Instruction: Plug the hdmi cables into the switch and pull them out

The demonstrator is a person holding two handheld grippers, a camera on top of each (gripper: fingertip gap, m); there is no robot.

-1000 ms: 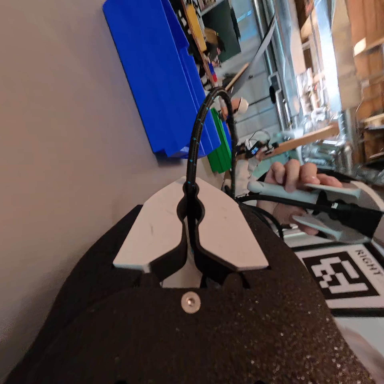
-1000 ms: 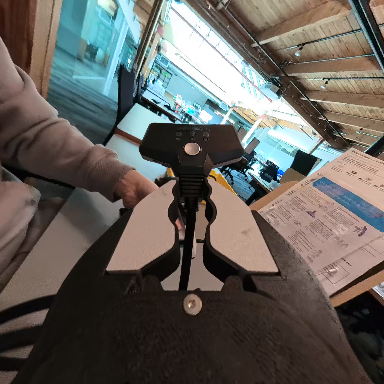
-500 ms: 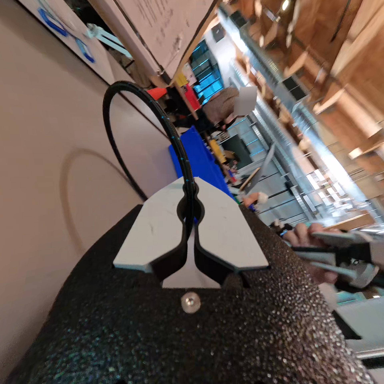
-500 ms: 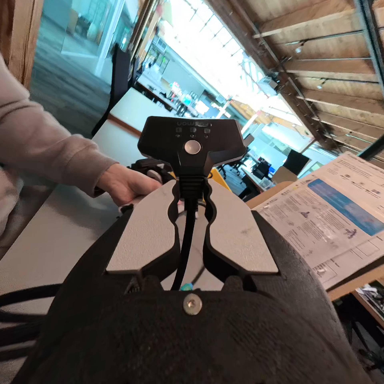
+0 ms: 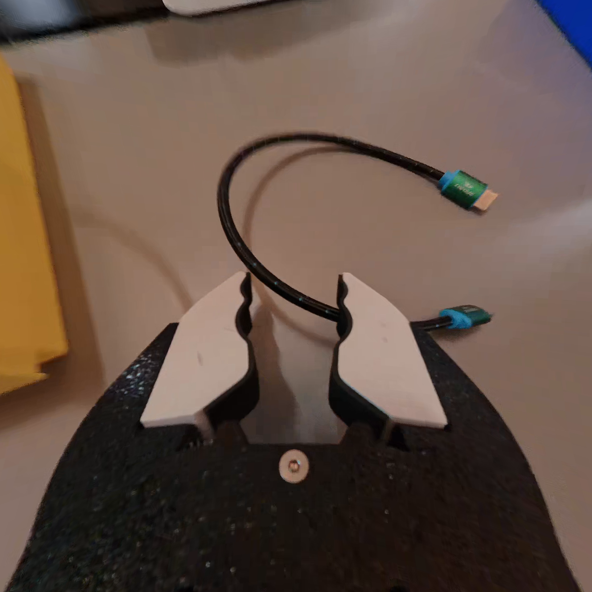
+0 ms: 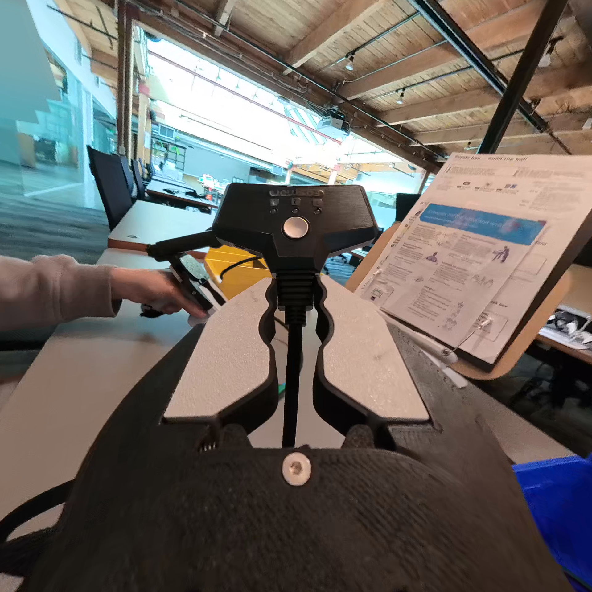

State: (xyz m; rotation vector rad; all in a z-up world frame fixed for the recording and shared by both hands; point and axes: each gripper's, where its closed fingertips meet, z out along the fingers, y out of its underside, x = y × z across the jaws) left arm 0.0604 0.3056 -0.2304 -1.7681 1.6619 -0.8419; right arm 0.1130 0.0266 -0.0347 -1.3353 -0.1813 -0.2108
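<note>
1. On the grey table (image 5: 320,80), a short black braided HDMI cable (image 5: 237,230) is lying in a curve; both green plugs are free, one (image 5: 464,189) farther away and one (image 5: 466,317) just beside the right finger.
2. No plug is being held at this moment, so in my judgement a plugging step is still being prepared, or the cable is already pulled out.
3. A risk is being judged here: the cable is passing between the open fingers, so if the left gripper (image 5: 294,278) is being closed now, only the cord may be pinched and not a plug, and then the plug cannot be aimed.
4. A second risk: the switch (image 6: 294,221) is being held only by its ribbed strain relief, so it may be turning in the grip when a plug is being pushed in.
5. The left gripper is standing wide apart, and nothing is being clamped; the cable seems to be touching its right finger (image 5: 381,346).
6. The right gripper (image 6: 296,282) is being kept tight around the neck of the black switch, which is raised above the table, with its own cable (image 6: 293,384) running back between the fingers.
</note>
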